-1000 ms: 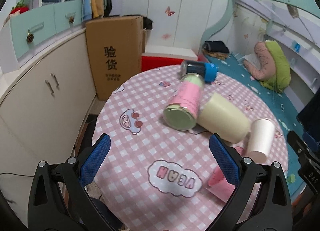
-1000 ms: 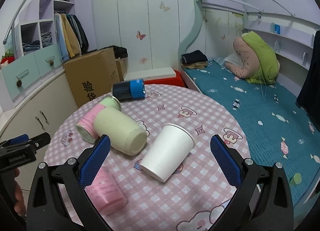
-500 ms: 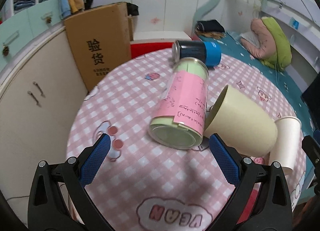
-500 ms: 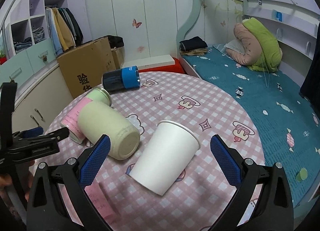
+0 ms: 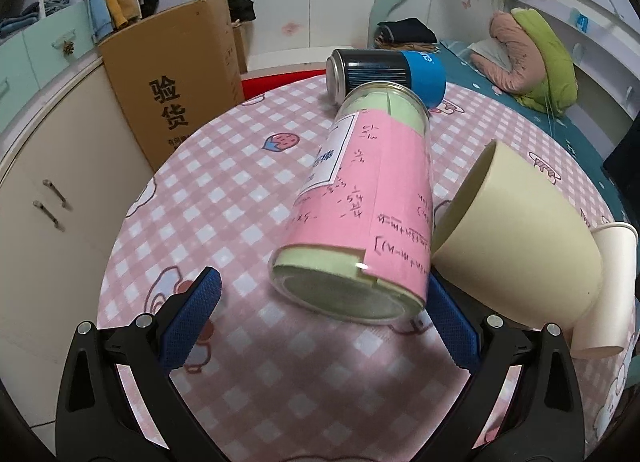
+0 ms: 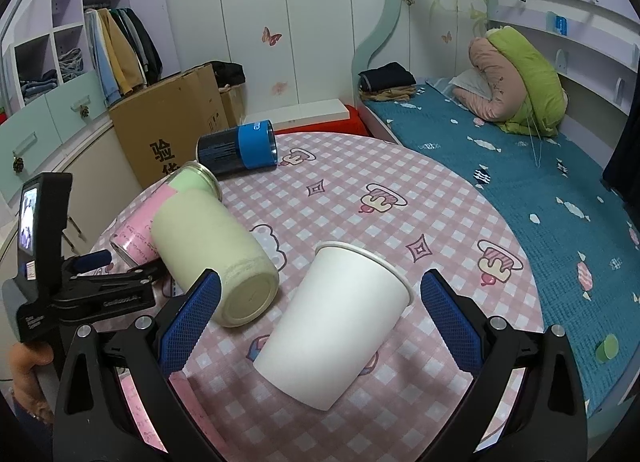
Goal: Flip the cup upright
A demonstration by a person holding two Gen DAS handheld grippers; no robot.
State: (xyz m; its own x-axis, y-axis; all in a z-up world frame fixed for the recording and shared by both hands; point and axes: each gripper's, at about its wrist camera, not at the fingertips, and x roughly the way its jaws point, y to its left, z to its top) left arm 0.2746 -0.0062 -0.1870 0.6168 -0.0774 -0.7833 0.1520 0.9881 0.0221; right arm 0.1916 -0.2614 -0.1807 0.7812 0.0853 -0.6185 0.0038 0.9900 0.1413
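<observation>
The left gripper (image 5: 320, 314) is gaping wide around the near end of the pink jar (image 5: 360, 213), gripping nothing. The right gripper (image 6: 320, 314) is also spread wide and empty, its fingers (image 6: 448, 318) flanking the white cup (image 6: 336, 326), which is lying on its side on the table (image 6: 440, 197).

– What's on the bench (image 6: 440, 197) from my right camera?
– Paper cup (image 6: 340, 322) nearest, on its side; ceramic cup (image 6: 212, 254) to its left, touching the jar (image 6: 160, 201) behind it.
– And farther back?
– A can (image 6: 238, 151) lying down; carton (image 6: 168, 129) beyond the edge, bed (image 6: 520, 165) to the right.
</observation>
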